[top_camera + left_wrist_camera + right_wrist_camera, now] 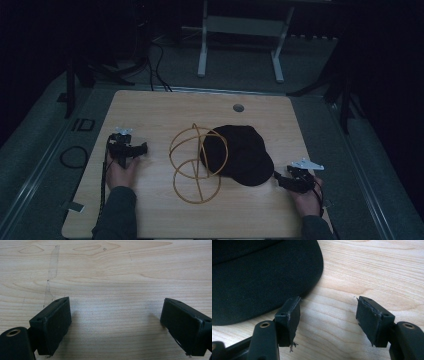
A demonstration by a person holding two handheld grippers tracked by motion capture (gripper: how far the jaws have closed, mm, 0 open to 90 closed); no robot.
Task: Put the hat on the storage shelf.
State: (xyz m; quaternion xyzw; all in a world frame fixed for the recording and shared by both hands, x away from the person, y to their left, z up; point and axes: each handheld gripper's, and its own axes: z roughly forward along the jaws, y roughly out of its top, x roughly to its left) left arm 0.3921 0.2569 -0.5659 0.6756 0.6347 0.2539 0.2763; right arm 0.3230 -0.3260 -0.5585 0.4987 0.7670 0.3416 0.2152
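Dim room, grey floor, pale wooden bench point(150, 110) with a small round hole near its far edge.

Right gripper point(281, 180) at the bench's near right edge, fingers point(289, 315) spread wide with bare wood between them, nothing pinched. Just beside the nearer finger, the curved brim of the black fabric cap point(262, 277); touching or a hair apart, cannot tell. Seen from above, the cap point(240, 152) lying right of centre, brim pointing toward that gripper.

Left gripper point(142, 148) near the bench's left side, fingers point(53, 322) also spread wide over bare wood, holding nothing, well apart from the cap.

Between the two, a yellow wire frame of crossed hoops point(195, 165), its right hoops against the cap's crown.
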